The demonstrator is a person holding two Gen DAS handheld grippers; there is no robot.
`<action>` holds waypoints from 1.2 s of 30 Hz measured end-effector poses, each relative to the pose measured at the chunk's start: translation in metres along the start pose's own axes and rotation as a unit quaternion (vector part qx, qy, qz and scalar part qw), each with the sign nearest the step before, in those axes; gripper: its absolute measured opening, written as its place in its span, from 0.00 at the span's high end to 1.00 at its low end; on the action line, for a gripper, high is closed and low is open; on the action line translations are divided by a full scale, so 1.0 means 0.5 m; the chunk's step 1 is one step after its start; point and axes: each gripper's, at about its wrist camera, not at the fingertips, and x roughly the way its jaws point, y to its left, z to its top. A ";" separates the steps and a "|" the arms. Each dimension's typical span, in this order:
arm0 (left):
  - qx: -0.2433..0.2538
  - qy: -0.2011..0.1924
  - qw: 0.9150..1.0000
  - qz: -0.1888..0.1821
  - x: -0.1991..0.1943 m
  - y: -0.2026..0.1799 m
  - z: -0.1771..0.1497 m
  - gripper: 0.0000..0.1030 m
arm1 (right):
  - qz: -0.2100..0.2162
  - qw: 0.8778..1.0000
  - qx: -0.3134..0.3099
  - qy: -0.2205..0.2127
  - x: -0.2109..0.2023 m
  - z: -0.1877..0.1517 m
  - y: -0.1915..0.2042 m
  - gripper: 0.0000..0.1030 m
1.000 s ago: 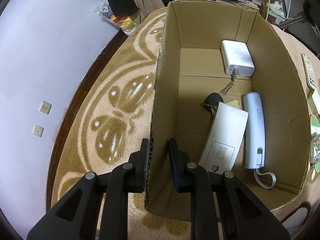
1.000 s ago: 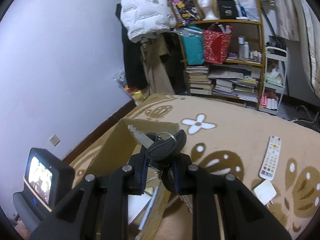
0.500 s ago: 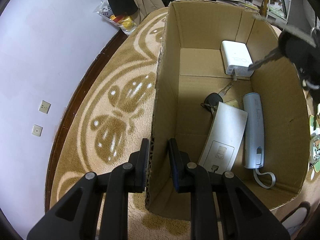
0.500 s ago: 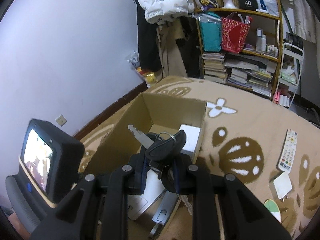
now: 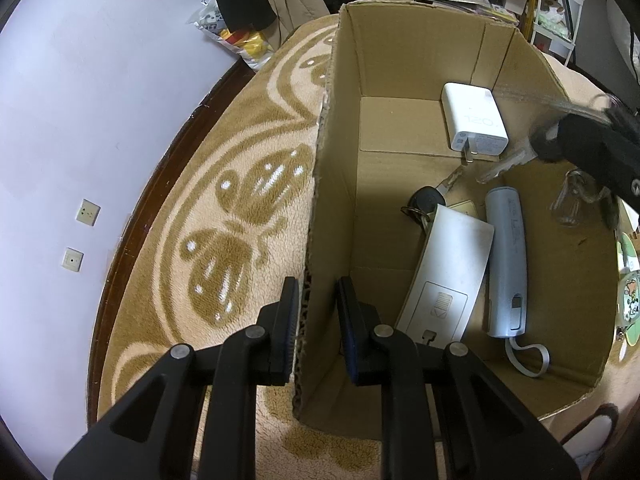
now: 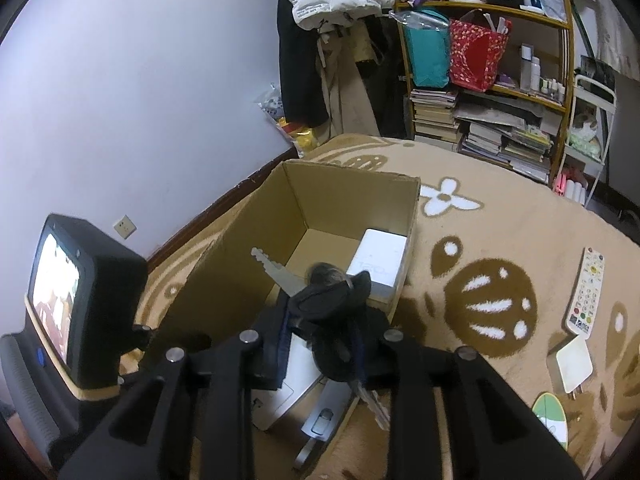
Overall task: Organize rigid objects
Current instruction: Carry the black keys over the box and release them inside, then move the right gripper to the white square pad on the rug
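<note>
An open cardboard box (image 5: 416, 20) stands on the patterned rug. In it lie a white charger (image 5: 474, 124), a black-headed key (image 5: 426, 200), a white remote face down (image 5: 448, 276) and a pale blue stick-shaped device with a strap (image 5: 506, 264). My left gripper (image 5: 318, 316) straddles the box's left wall, one finger on each side, shut on it. My right gripper (image 6: 320, 320) is shut on a bunch of keys (image 6: 332, 296) with a black head, the blade pointing up left. In the left wrist view these keys (image 5: 504, 168) hang over the box's right side, above the charger's plug.
On the rug right of the box lie a white remote (image 6: 584, 292), a white plug adapter (image 6: 570, 364) and a round green card (image 6: 552, 420). A crowded bookshelf (image 6: 500, 128) and hanging coats (image 6: 320, 40) stand beyond. The wall (image 5: 80, 120) runs close on the left.
My right gripper has carried the key bunch lower and further over the box's right wall. The left gripper and the things inside the box have stayed put.
</note>
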 end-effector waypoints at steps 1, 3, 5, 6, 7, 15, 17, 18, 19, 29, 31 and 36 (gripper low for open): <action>0.000 0.000 1.000 0.000 -0.001 0.001 -0.001 0.81 | -0.003 1.000 -0.003 0.002 0.001 0.000 0.003 0.72; -0.001 0.000 1.000 -0.001 -0.001 0.002 0.000 0.81 | -0.001 1.000 -0.003 0.008 0.005 -0.002 0.005 0.65; -0.001 0.000 1.000 -0.001 0.000 0.003 0.000 0.81 | 0.001 1.000 0.000 0.003 0.001 -0.001 0.004 0.55; -0.001 0.001 1.000 -0.003 0.000 0.003 0.000 0.81 | 0.001 1.000 -0.001 -0.004 -0.005 0.001 0.004 0.50; -0.001 -0.001 1.000 -0.002 -0.001 0.004 0.000 0.81 | 0.001 1.000 -0.003 -0.007 -0.009 0.003 0.005 0.49; -0.002 0.000 1.000 -0.002 0.000 0.008 0.000 0.81 | -0.021 0.999 0.017 -0.023 -0.038 0.014 -0.026 0.35; -0.003 0.000 1.000 -0.004 0.000 0.008 0.001 0.81 | -0.035 0.999 0.027 -0.026 -0.047 0.015 -0.042 0.22; -0.004 0.000 1.000 -0.004 0.000 0.009 0.000 0.81 | -0.054 0.997 0.036 -0.034 -0.055 0.016 -0.055 0.11; -0.004 0.000 1.000 -0.004 0.000 0.009 0.001 0.81 | -0.069 0.996 0.042 -0.040 -0.060 0.017 -0.065 0.06; -0.004 0.000 1.000 -0.005 -0.001 0.007 0.000 0.80 | -0.150 0.983 0.107 -0.024 -0.071 0.012 -0.203 0.00; -0.004 0.000 1.000 -0.005 -0.001 0.009 0.000 0.80 | -0.165 0.979 0.119 -0.021 -0.072 0.007 -0.232 0.00; -0.004 0.000 1.000 -0.005 -0.001 0.009 0.000 0.81 | -0.185 0.971 0.154 -0.005 -0.069 -0.014 -0.296 0.00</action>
